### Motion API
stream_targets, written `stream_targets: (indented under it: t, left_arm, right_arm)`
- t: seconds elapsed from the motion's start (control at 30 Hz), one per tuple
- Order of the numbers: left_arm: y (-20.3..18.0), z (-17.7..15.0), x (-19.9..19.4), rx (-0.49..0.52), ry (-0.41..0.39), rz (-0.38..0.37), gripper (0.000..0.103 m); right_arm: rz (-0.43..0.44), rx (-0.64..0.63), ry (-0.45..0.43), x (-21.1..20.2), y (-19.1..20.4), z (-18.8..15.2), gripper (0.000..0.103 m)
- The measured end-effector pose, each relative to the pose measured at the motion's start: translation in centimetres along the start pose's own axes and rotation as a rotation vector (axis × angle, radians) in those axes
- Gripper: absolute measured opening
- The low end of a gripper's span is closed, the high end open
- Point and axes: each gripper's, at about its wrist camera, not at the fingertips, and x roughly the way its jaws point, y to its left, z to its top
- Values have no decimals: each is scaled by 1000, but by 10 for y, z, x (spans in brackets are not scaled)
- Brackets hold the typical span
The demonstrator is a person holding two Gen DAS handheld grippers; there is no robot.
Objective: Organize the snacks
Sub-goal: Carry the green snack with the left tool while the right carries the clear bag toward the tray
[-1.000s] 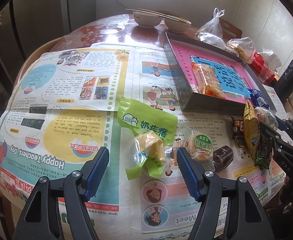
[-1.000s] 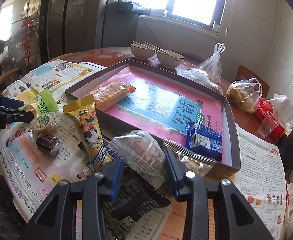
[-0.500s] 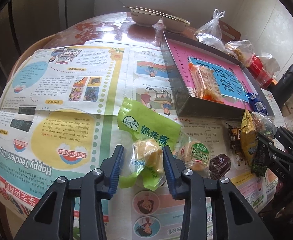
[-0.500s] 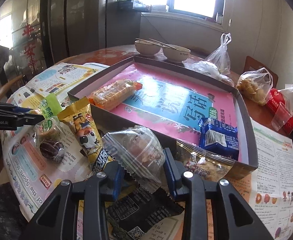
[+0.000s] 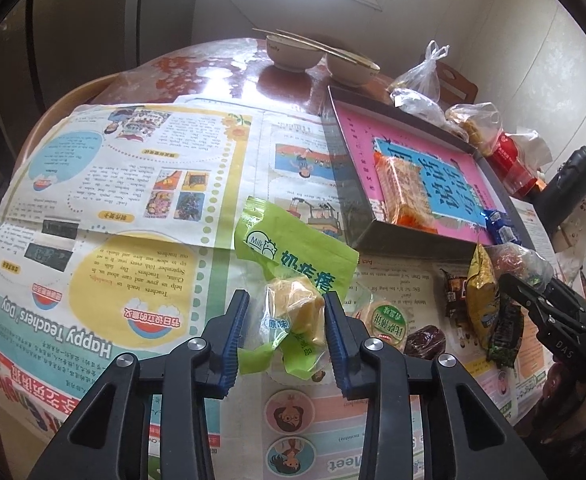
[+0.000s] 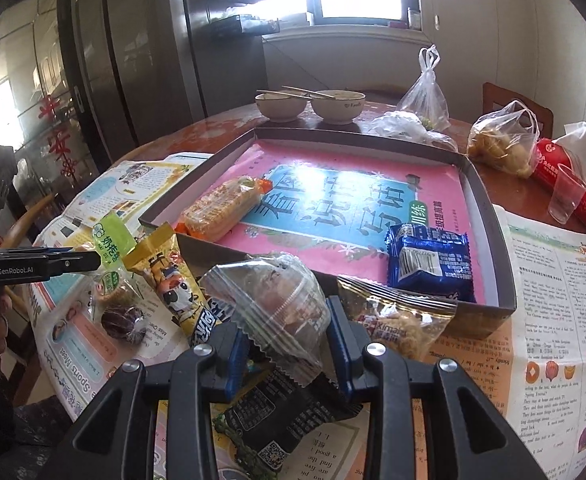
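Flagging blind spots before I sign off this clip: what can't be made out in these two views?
- Left wrist view: lower end of the green snack packet, hidden behind the left gripper.
- Right wrist view: the black packet, partly covered by the clear-wrapped snack and right gripper.
- Right wrist view: contents of the knotted plastic bag, washed out by window glare.

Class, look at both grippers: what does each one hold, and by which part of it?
Left gripper: the green milk-snack packet, pinched across its yellow lower end. Right gripper: the clear-wrapped pastry, squeezed at its sides.
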Motion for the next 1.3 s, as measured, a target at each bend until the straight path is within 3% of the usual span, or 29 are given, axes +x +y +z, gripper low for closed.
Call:
stream_targets:
  t: [0.53,1.3]
  left_arm:
    - [-23,18,-27,34,-82,-32,38]
    - [-75,55,-15,100,-97,-106,38]
  right_arm:
    - [-3,40,-61,-22,-7,10,37]
    - [-9,83,-117,-30,-21,32,36]
